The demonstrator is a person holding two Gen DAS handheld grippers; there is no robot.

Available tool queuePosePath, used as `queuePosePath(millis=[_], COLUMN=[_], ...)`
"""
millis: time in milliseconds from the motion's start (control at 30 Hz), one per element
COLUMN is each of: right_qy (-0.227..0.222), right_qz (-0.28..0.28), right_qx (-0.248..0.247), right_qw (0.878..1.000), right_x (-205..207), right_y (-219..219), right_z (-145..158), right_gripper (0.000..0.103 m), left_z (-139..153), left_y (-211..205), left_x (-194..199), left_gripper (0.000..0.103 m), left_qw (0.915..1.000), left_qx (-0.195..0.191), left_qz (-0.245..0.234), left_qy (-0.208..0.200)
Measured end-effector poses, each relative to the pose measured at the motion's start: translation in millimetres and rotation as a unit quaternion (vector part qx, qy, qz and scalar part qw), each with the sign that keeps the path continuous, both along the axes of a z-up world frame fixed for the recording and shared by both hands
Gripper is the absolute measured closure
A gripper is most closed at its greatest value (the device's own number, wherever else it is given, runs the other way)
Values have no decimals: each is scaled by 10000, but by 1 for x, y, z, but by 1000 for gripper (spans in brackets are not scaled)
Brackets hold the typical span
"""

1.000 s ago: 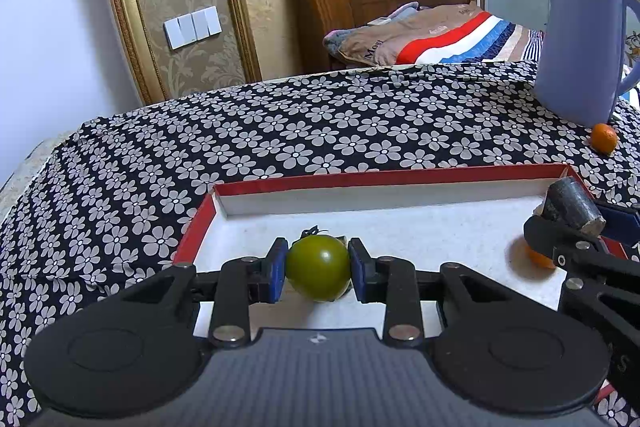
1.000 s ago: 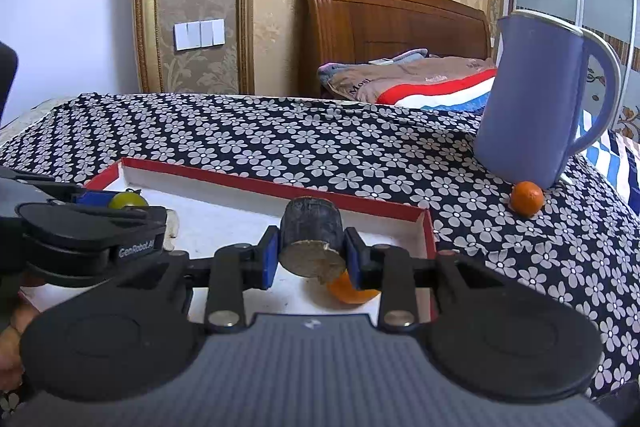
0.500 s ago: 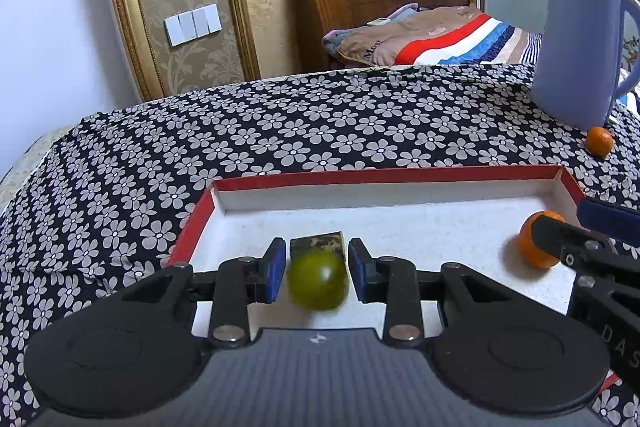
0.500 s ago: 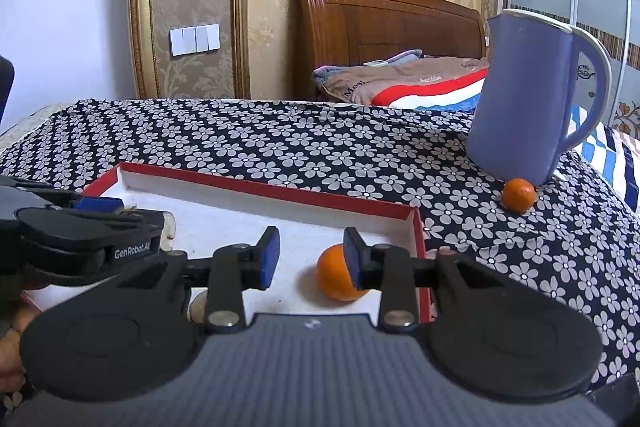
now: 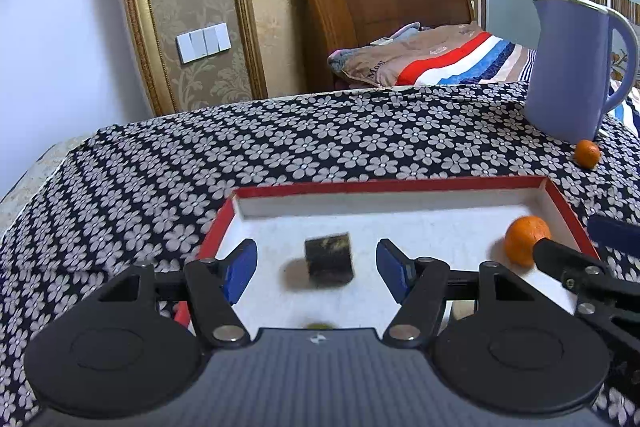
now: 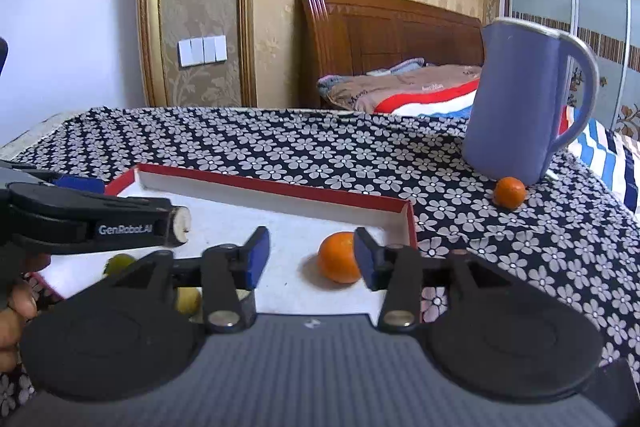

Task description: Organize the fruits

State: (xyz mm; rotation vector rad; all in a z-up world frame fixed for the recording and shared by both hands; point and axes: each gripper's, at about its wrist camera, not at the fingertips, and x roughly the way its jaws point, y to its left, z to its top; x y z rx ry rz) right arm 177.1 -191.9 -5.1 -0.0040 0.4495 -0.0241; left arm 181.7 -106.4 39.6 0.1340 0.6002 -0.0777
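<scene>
A red-rimmed white tray [image 5: 400, 185] [image 6: 280, 189] lies on the flowered cloth. In it are a dark stubby cylinder [image 5: 329, 259], an orange [image 5: 524, 239] [image 6: 340, 262] near the right wall, and a green fruit [image 5: 318, 326] [image 6: 120, 263] mostly hidden at the near edge. My left gripper [image 5: 318, 267] is open and empty above the tray, the dark piece lying beyond its fingers. My right gripper [image 6: 312, 257] is open and empty, the orange just inside its right finger. A second orange [image 5: 587, 154] [image 6: 509, 191] sits on the cloth by the jug.
A tall blue jug [image 5: 572, 67] [image 6: 520, 99] stands at the back right of the table. A yellowish fruit [image 6: 188, 301] shows under my right gripper's left finger. A bed with a striped blanket [image 5: 432, 61] lies behind the table. A hand [image 6: 14, 311] holds the left gripper.
Both grippers have opened. The left one let go of the green fruit, which dropped toward the tray's near edge. The right one released the dark cylinder, which now lies in the tray.
</scene>
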Motion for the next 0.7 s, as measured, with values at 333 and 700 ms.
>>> queuePosePath(millis=[333, 700], right_qy=[-350, 249], right_qz=[192, 164], right_qx=[153, 467], right_qw=[9991, 9985], right_x=[-66, -85], right_y=[17, 24], right_z=[-16, -41], right_gripper=[9, 0], left_z=[-6, -36], left_y=[29, 54], left_x=[-68, -102], left_gripper=[20, 20], left_qw=[9993, 9993], left_qx=[70, -157], left_qz=[174, 326], left_qy=[-330, -121])
